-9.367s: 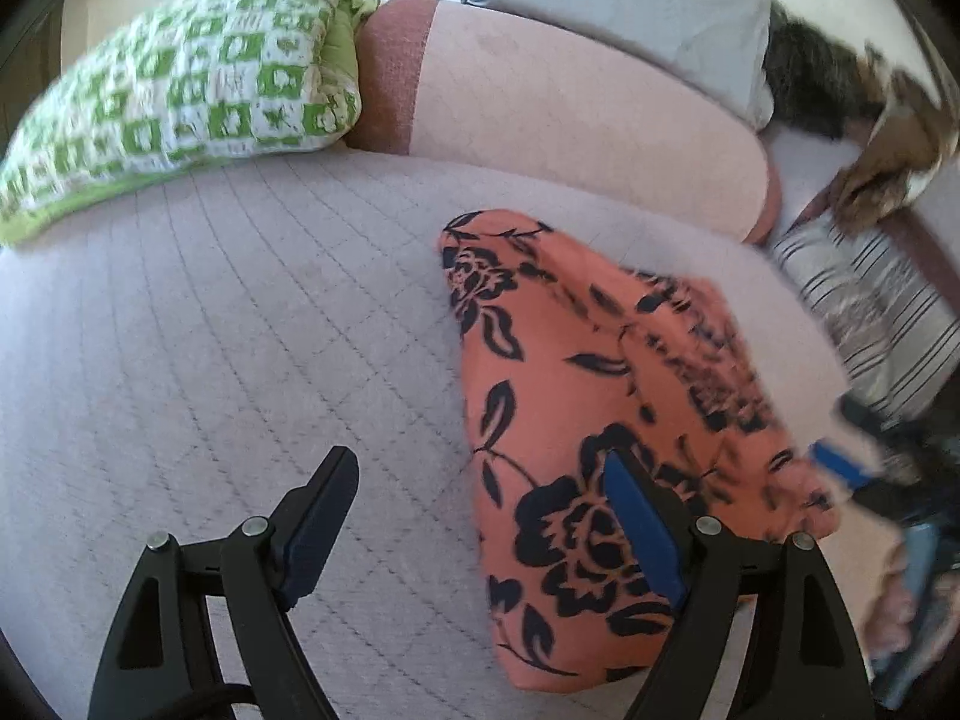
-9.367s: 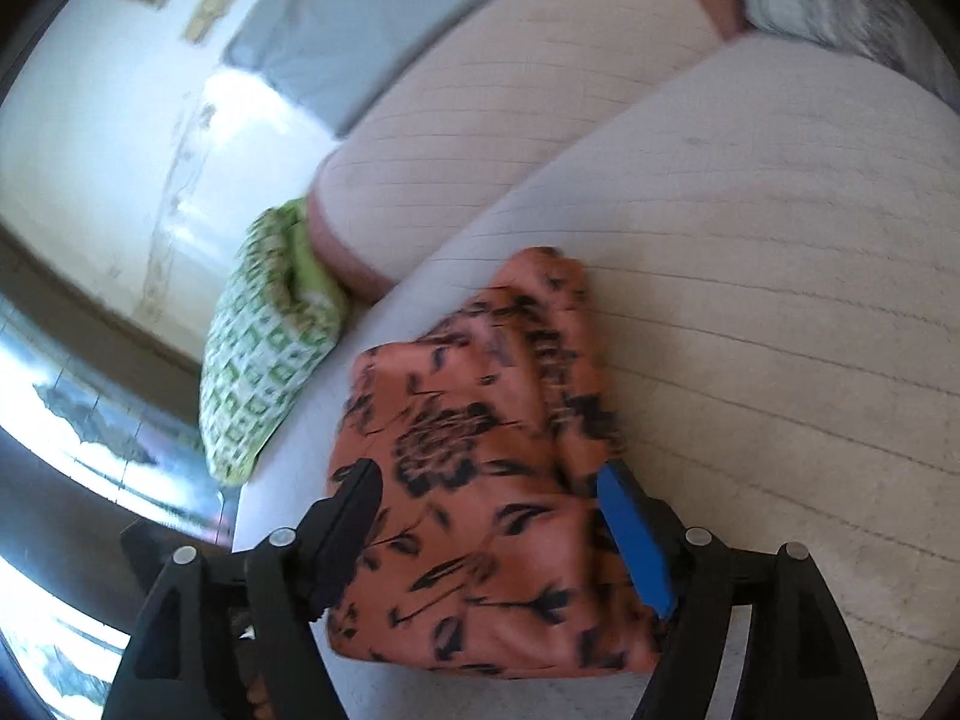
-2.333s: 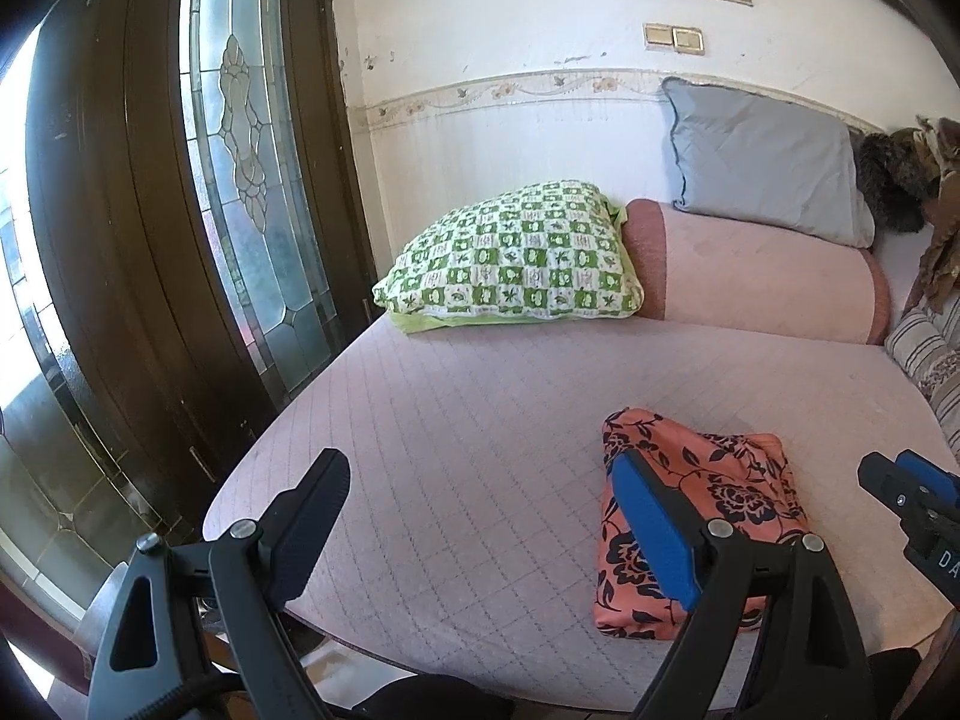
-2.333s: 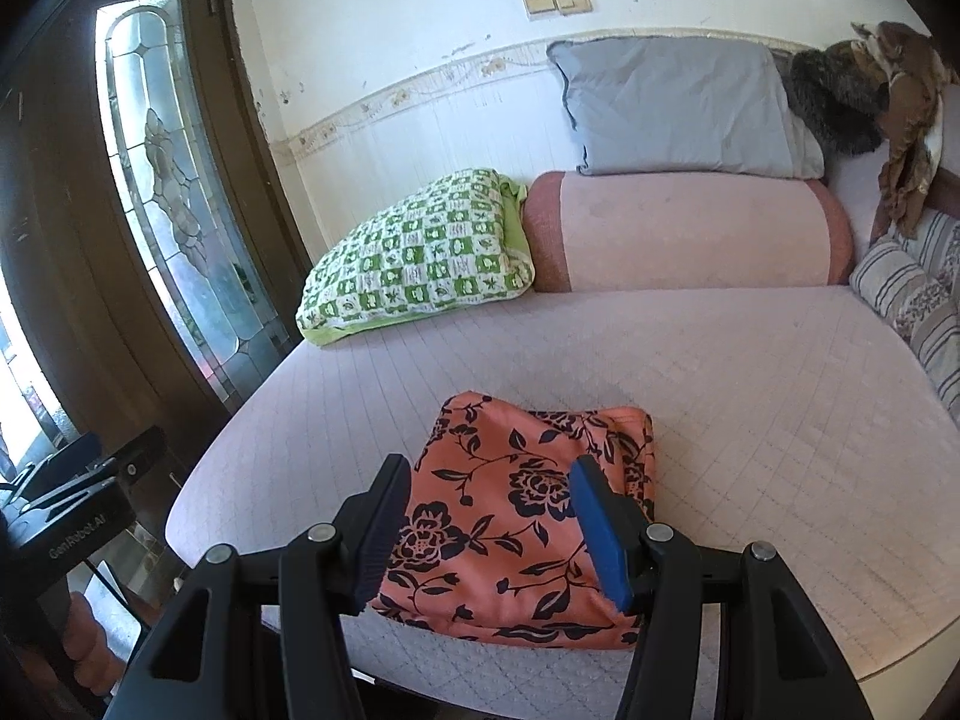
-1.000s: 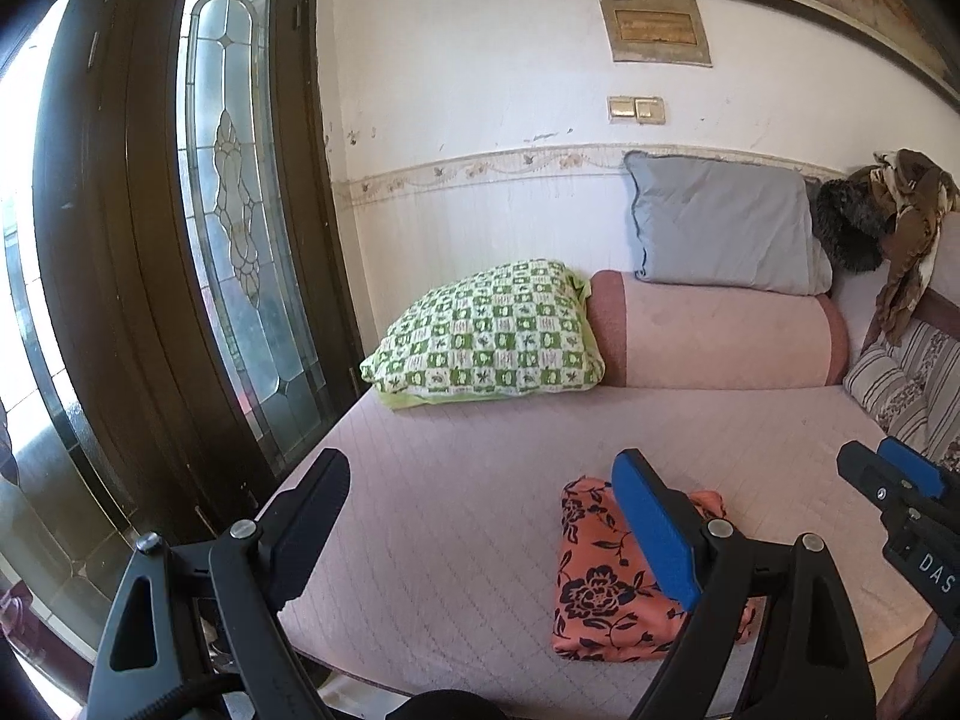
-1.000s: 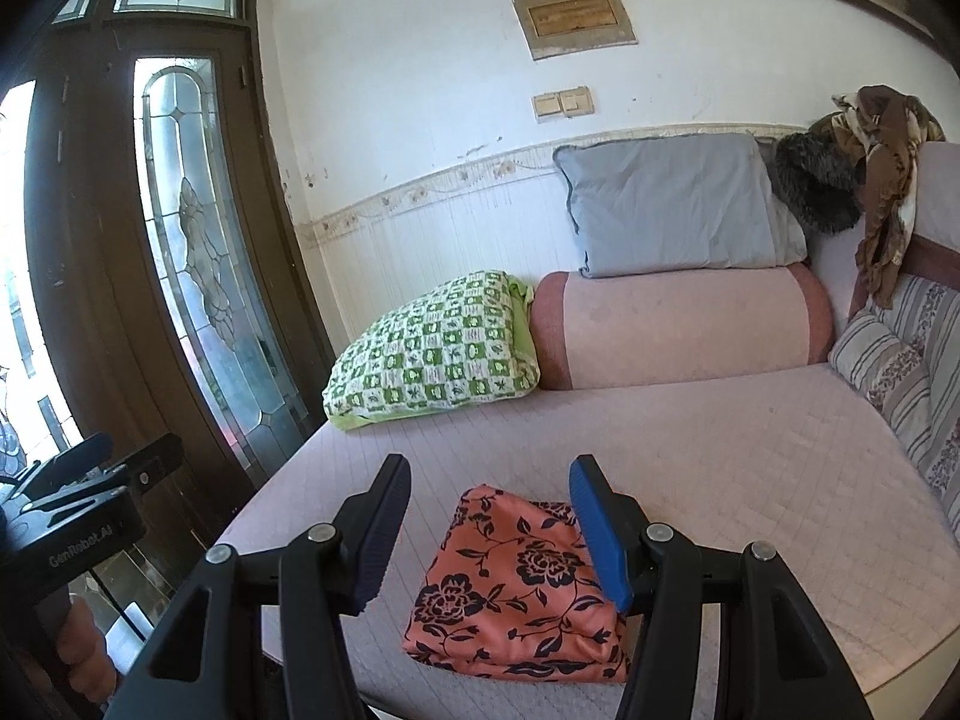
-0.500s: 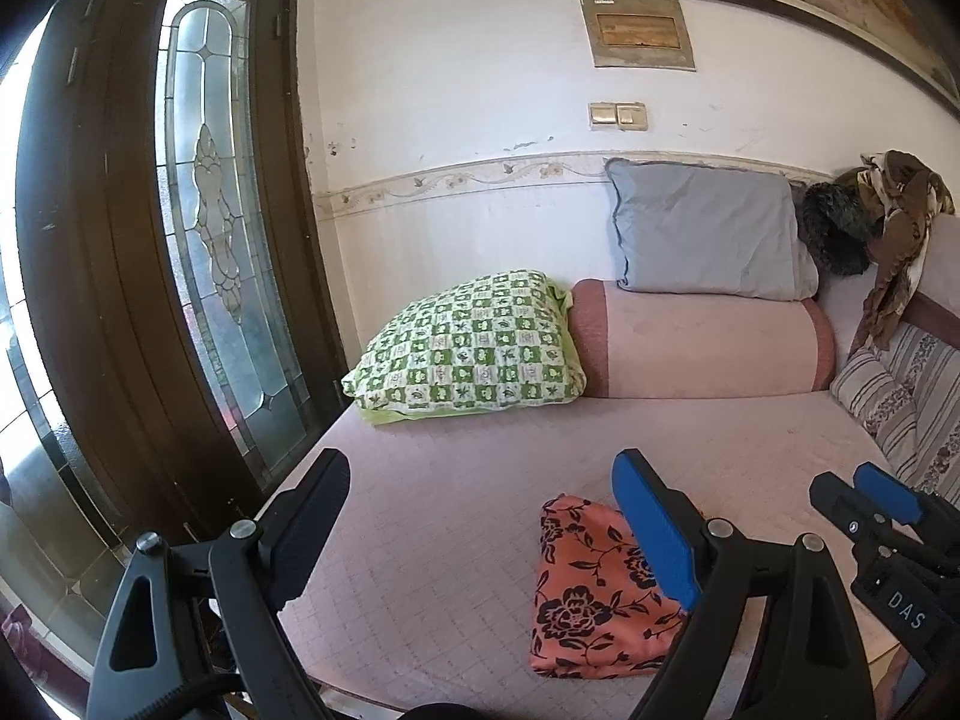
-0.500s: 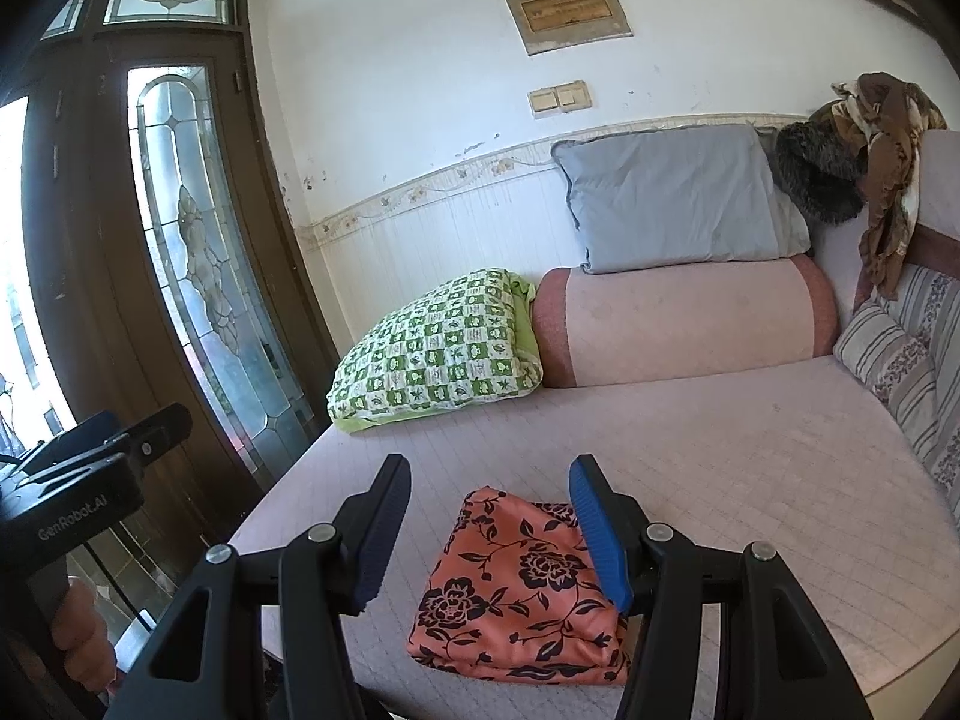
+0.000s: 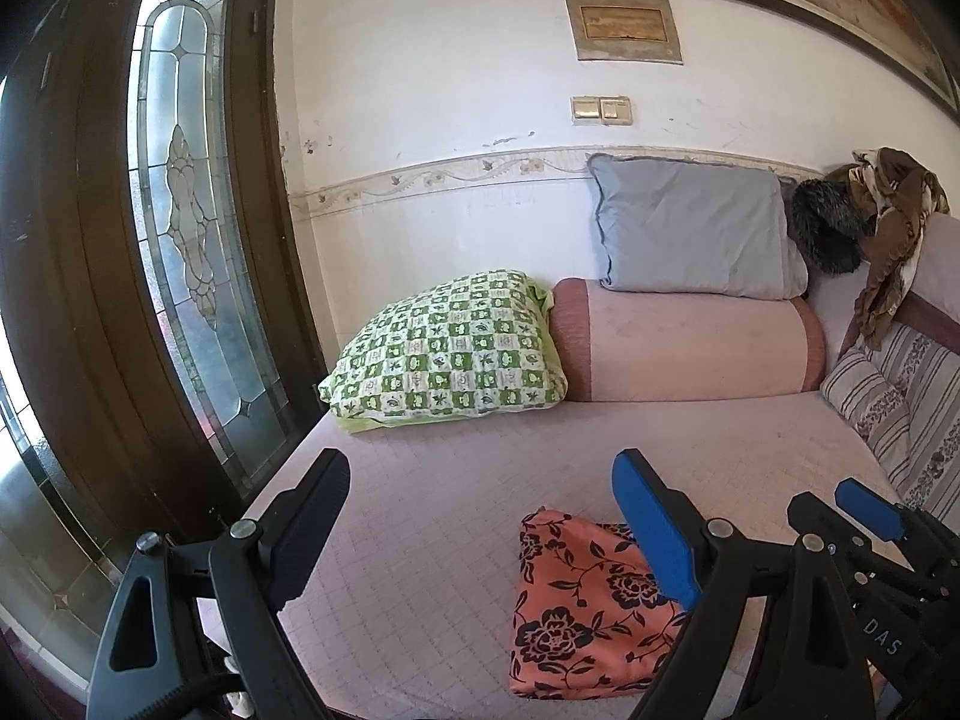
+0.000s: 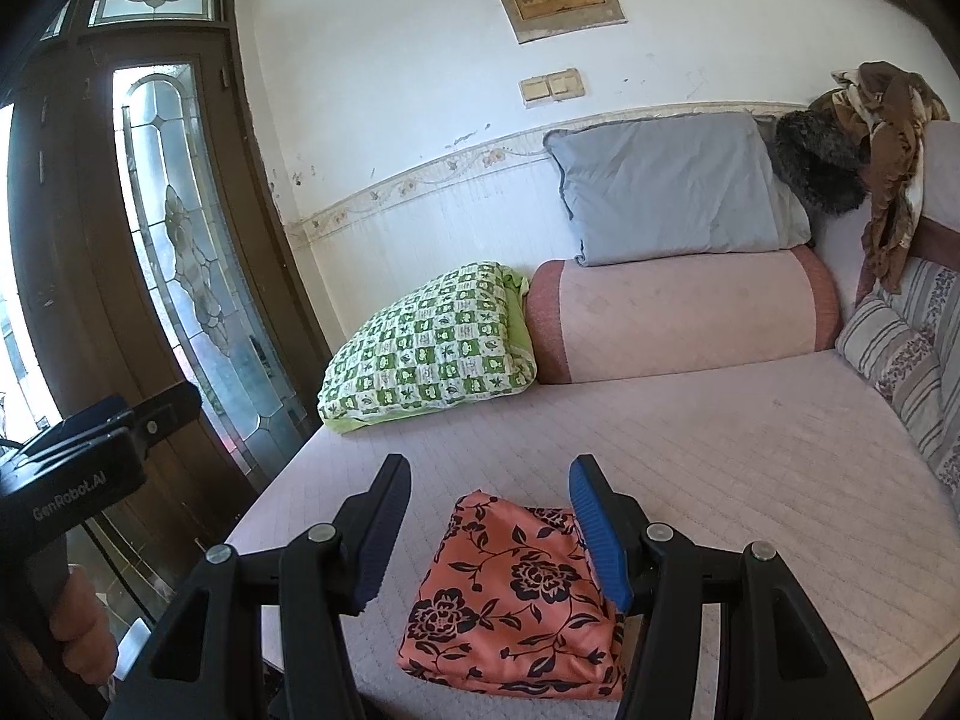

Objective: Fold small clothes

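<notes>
A folded orange garment with black flowers (image 9: 576, 606) lies near the front edge of the pink quilted daybed (image 9: 480, 480); it also shows in the right wrist view (image 10: 516, 600). My left gripper (image 9: 480, 528) is open and empty, held back from and above the bed. My right gripper (image 10: 489, 534) is open and empty, also held back, with the garment seen between its fingers. The right gripper shows at the right of the left wrist view (image 9: 864, 522). The left gripper shows at the left of the right wrist view (image 10: 96, 438).
A green checked pillow (image 9: 450, 360), a pink bolster (image 9: 684, 348) and a grey pillow (image 9: 690, 234) sit at the back. Striped cushions (image 9: 900, 408) and brown clothes (image 9: 888, 222) are at the right. A wooden door with leaded glass (image 9: 180, 252) stands at the left.
Both grippers have drawn back and up from the bed, so the garment looks smaller and lower. The garment has not moved. Both grippers stay open.
</notes>
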Demonstrator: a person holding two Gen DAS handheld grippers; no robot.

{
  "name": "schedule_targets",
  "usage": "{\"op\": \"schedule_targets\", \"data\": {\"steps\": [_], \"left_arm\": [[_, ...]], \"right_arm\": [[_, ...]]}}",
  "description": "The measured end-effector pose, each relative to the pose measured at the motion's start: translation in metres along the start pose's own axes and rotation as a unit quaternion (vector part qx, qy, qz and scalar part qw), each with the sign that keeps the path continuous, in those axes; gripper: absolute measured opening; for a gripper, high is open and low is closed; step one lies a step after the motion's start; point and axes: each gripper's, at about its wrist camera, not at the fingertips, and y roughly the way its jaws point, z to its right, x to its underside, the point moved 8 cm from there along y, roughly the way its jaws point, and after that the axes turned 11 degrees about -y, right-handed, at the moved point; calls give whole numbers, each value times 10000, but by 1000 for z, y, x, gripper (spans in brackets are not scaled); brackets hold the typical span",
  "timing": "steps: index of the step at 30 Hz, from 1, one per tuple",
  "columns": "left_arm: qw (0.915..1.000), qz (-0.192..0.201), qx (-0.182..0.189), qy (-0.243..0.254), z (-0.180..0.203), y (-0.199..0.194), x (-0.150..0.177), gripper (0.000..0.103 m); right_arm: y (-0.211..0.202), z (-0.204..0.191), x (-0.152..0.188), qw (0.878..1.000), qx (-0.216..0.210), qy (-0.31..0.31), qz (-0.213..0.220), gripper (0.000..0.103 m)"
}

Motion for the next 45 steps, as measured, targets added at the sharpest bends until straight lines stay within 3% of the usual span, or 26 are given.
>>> {"op": "schedule_targets", "data": {"steps": [17,31,45], "left_arm": [[9998,-186,33,10,3,17,9,90],[9994,-332,84,-106,-11,18,23,90],[9980,-598,143,-112,-24,52,31,89]], "right_arm": [[20,3,12,9997,-61,-39,-217,59],[11,6,33,9993,93,50,-370,59],[37,-12,35,9984,104,-17,-554,59]]}}
